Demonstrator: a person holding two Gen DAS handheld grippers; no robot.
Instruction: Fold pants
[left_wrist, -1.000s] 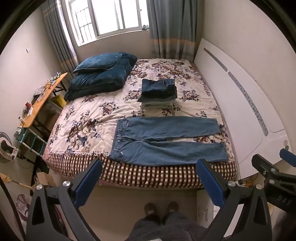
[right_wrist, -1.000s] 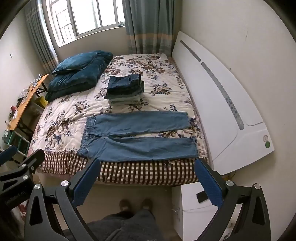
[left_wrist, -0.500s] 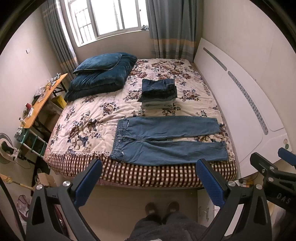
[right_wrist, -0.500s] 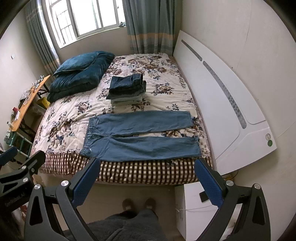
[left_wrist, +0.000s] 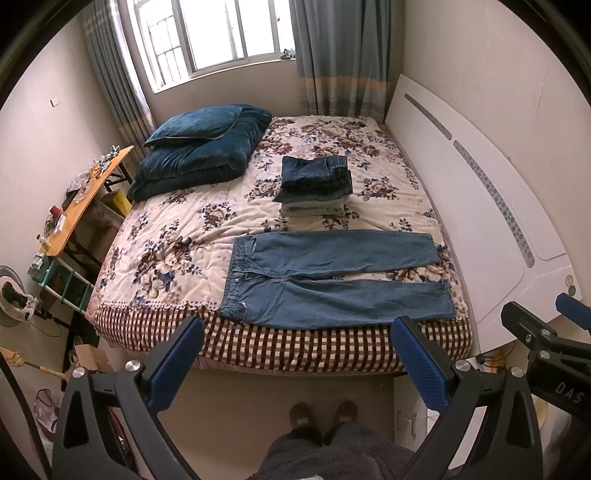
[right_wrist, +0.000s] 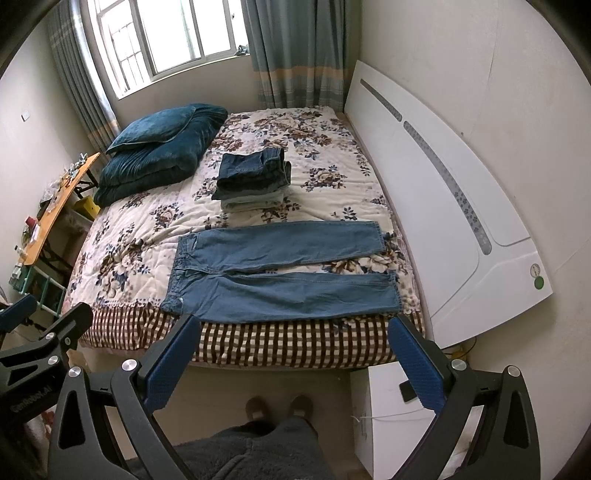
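Left wrist view: left gripper (left_wrist: 295, 363), jaws wide apart, empty, above the floor before the bed (left_wrist: 177, 236). Jeans (left_wrist: 332, 277) flat along the bed's near edge, legs apart, waistband left. Folded stack (left_wrist: 314, 184) behind them.

Right wrist view: right gripper (right_wrist: 293, 362), spread wide, empty. Jeans (right_wrist: 280, 273) unfolded; nightstand (right_wrist: 384, 402) lower right.

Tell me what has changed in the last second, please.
Almost nothing. Both views drift slightly; the right tool and left tool stay open above the floor, holding nothing. The jeans stay spread flat on the bed, the folded stack untouched behind them.
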